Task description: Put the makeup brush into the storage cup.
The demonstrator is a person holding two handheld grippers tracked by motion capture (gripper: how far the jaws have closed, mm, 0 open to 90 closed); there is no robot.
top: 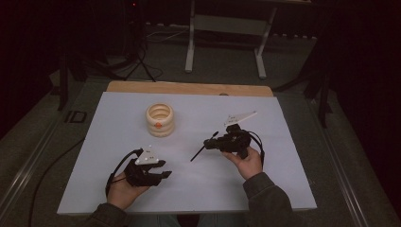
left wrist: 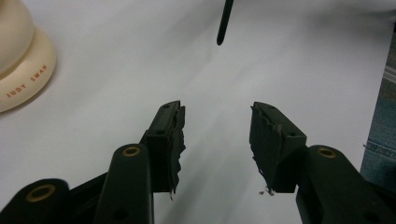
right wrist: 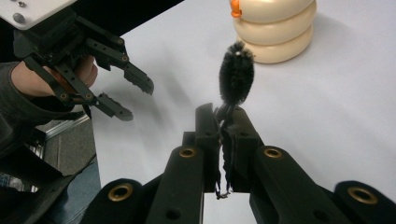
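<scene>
A black bottle brush [top: 201, 150] is clamped in my right gripper [top: 209, 143], which is shut on its wire stem. In the right gripper view the bristle head [right wrist: 236, 74] sticks out past that gripper [right wrist: 219, 116] towards a cream stack of rings [right wrist: 275, 28]. The brush's thin handle slants down to the left, and its tip [left wrist: 224, 23] hangs over the white table ahead of my left gripper [left wrist: 217, 135]. My left gripper [top: 166, 169] is open and holds nothing. It also appears in the right gripper view [right wrist: 140, 100]. The ring stack [top: 160, 120] stands upright at the table's back left.
The white table top [top: 198, 189] has a wooden strip [top: 189, 88] along its far edge. Beyond it stand a white desk frame [top: 227, 42] and a dark tripod [top: 141, 61] on grey carpet. The ring stack's base [left wrist: 18, 56] reads "JUDY SWAN".
</scene>
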